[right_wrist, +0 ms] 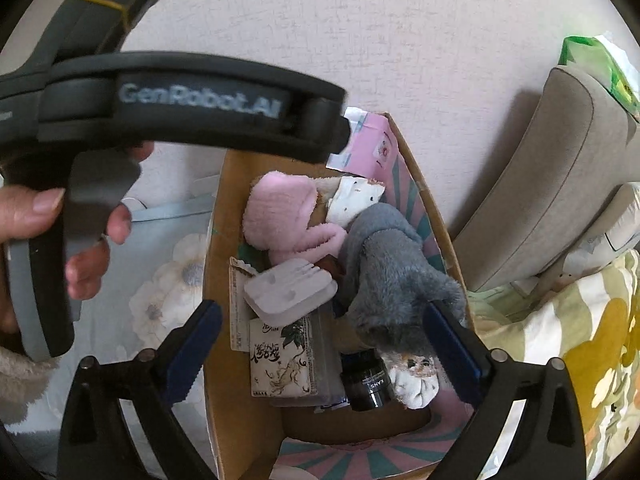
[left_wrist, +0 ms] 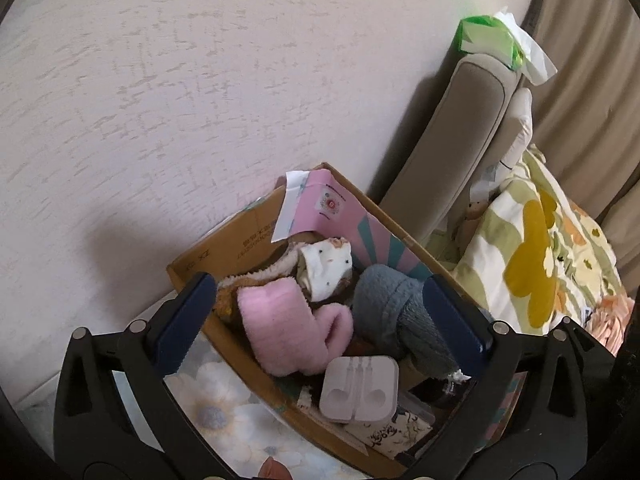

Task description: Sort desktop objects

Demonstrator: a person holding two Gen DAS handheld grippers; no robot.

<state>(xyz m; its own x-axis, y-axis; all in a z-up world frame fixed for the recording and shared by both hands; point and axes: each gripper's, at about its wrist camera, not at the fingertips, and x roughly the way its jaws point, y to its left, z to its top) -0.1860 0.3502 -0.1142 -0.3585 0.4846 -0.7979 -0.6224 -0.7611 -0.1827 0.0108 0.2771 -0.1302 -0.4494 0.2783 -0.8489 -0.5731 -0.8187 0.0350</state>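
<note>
Grippers hover over the cardboard box — left gripper and right gripper both spread wide, holding nothing.

Light: soft, even daylight, moderately bright.
Shadows: diffuse grey patches on the wall left of the cardboard box.
Blur: left gripper body smeared.
Edges: fisheye bending, black corners.

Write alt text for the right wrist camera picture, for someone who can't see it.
The open right gripper hovers, holding nothing, over a cardboard box packed with a pink fluffy sock, a grey fluffy sock, a white plastic holder, a card pack and a black jar. A hand grips the other gripper's handle at left.
</note>
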